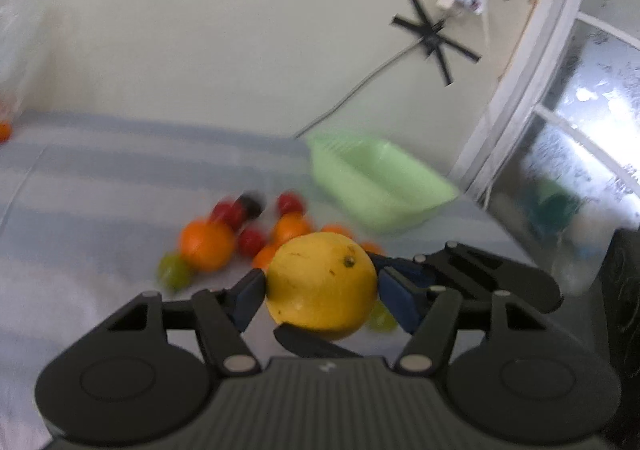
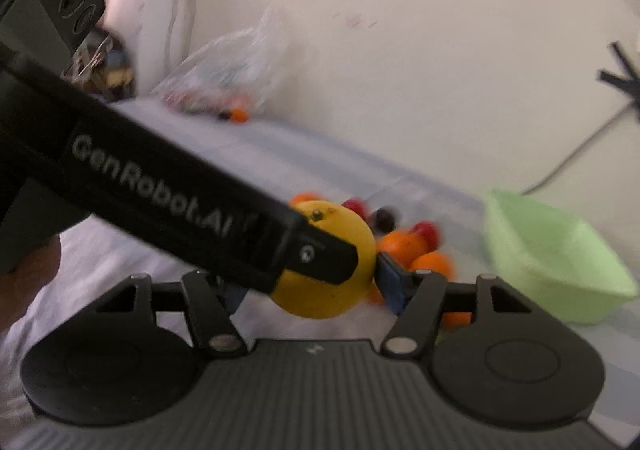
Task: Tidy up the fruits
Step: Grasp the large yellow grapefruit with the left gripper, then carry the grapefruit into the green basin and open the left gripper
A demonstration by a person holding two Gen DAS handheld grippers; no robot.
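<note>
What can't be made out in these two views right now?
- Right gripper grip: right wrist view, the left gripper crosses the yellow citrus fruit and hides one finger.
- Small fruits in the pile: left wrist view, motion blur; kinds unclear.
- Plastic bag contents: right wrist view, blurred and far.
- Green basin interior: both views, blurred.

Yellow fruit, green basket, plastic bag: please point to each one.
yellow fruit (image 1: 320,286), left wrist view, front skin.
green basket (image 1: 380,186), left wrist view, inner floor.
plastic bag (image 2: 232,66), right wrist view, clear side.
</note>
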